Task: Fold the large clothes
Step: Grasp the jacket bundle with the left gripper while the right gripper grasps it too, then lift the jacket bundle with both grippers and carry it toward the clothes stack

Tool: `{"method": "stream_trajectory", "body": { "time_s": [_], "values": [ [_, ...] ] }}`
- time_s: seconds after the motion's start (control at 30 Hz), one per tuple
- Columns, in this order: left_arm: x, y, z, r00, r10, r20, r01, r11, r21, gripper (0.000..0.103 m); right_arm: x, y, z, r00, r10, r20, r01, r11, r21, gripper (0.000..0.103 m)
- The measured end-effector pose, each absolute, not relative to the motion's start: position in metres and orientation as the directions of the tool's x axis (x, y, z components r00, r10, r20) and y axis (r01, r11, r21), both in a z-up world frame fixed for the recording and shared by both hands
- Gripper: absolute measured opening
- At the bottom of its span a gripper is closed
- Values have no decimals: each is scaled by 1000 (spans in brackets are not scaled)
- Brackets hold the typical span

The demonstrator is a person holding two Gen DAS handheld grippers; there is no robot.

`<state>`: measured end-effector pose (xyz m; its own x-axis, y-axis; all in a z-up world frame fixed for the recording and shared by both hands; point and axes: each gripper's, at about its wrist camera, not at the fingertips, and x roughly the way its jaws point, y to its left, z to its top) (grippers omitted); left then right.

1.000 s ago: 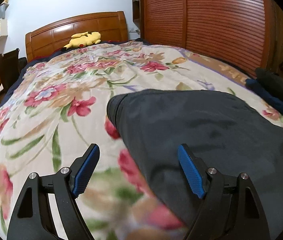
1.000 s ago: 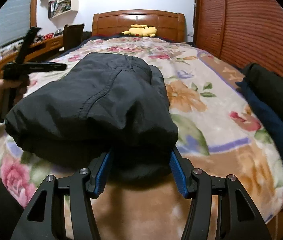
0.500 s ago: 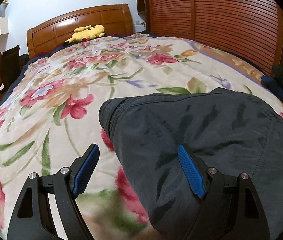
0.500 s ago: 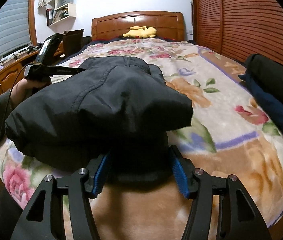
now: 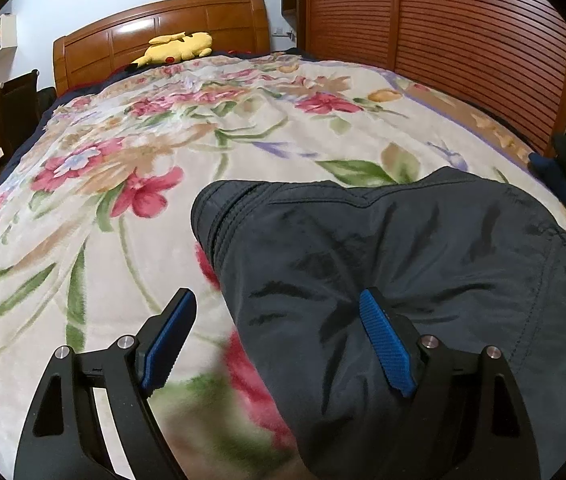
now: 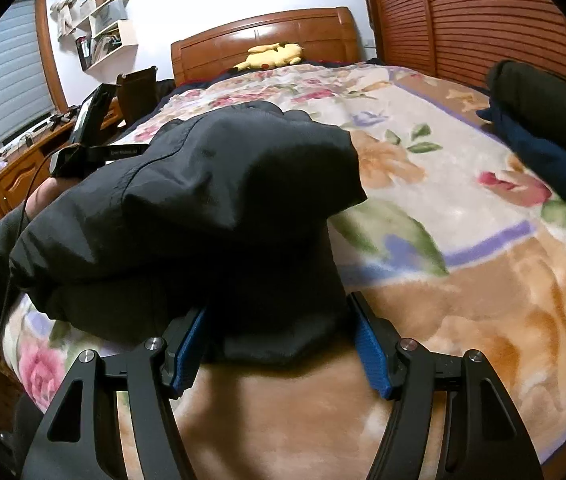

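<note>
Right gripper (image 6: 279, 340) jaws are opening around the dark garment (image 6: 211, 208).

Bed (image 5: 83, 240), floral blanket, wooden headboard. Folded dark garment (image 5: 403, 260) lies on near half. Yellow plush toy (image 5: 177, 46) at headboard. Dark and navy clothes pile (image 6: 543, 128) along right edge.

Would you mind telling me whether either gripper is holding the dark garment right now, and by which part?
Right gripper: jaws opening around the dark garment's near folded edge. Left gripper: open, holding nothing.

Home bedrm: bed (image 5: 243, 128) w/ wood headboard (image 5: 155, 28), plush toy (image 5: 175, 46)
</note>
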<state>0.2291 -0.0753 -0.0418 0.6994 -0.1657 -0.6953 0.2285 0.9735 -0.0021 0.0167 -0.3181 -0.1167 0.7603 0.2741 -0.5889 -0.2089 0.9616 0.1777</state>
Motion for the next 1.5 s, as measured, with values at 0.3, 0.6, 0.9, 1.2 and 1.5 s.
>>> {"method": "stream_trajectory", "body": {
  "time_s": [0.3,0.6,0.9,1.2,1.5],
  "values": [
    [235,-76,-42,634,-269,-725,275,955,-113,46,19,-311,-116,753,281,-595,-202,959,197,65],
    [213,-91,-15,676,-180,-715,258,966,1,14,16,-313,-115,738,379,-558,-283,925,254,16],
    [173,-98,39,743,-170,-647,278,958,67,12,-5,-313,-86,818,379,-432,-313,924,218,10],
    [160,-134,76,781,-199,-592,312,945,95,11,1,-327,-69,858,314,-407,-278,949,146,7],
    [185,-224,127,789,-335,-516,408,913,31,11,-12,-386,0,929,127,-347,-140,990,-13,6]
  ]
}}
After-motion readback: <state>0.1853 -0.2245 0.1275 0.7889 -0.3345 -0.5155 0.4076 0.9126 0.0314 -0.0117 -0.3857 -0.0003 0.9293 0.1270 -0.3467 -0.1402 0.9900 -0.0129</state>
